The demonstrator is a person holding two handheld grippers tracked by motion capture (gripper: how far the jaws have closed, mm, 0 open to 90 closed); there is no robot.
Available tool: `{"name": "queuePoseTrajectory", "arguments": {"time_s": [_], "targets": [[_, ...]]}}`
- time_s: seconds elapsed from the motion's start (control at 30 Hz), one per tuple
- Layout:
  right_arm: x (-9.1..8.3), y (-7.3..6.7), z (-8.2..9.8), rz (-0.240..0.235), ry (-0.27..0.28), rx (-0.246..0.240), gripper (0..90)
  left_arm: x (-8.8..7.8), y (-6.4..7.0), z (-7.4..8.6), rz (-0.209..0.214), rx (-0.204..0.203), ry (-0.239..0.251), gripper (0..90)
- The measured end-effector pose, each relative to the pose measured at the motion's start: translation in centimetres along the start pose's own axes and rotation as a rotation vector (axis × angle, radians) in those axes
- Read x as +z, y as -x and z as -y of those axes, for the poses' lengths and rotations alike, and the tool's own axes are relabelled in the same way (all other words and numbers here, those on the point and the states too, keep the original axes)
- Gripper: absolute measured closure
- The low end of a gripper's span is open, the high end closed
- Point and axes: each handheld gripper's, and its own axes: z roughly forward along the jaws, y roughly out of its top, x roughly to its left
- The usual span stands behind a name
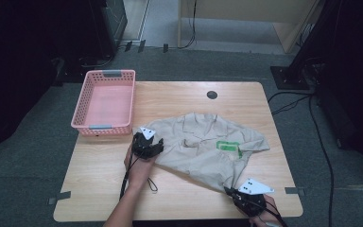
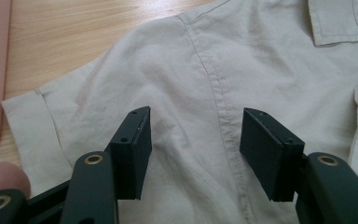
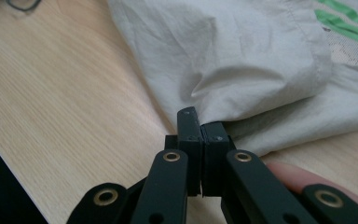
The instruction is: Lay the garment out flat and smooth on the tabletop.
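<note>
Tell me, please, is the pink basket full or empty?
Empty: the high view shows the pink basket with only its bare floor inside.

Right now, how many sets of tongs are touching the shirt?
1. The right tongs pinch the beige shirt at its near hem corner. The left tongs hover open over its shoulder, not gripping.

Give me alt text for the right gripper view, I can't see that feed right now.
The right gripper has its black jaws shut on a fold at the edge of a beige shirt, which lies crumpled on the light wooden table. A green label shows on the shirt at the upper right, and a fingertip of the holding hand shows at the lower right.
</note>
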Motion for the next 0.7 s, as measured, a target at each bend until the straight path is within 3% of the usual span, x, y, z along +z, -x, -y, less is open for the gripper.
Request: {"name": "queuePoseTrajectory", "arguments": {"time_s": [0.33, 0.47, 0.57, 0.7], "targets": [[0.3, 0.3, 0.8, -0.007, -0.021, -0.018, 90.0, 0.0, 0.0, 0.0, 0.001, -0.002, 0.0, 44.0], [-0.1, 0.6, 0.8, -0.047, -0.036, -0.026, 72.5, 0.0, 0.0, 0.0, 0.001, -0.001, 0.0, 44.0], [-1.1, 1.2, 0.5, -0.066, -0.016, -0.034, 64.8, 0.0, 0.0, 0.0, 0.0, -0.001, 0.0, 44.0], [-2.9, 2.6, -0.5, -0.057, 0.031, -0.017, 60.0, 0.0, 0.0, 0.0, -0.001, 0.0, 0.0, 44.0]]}}
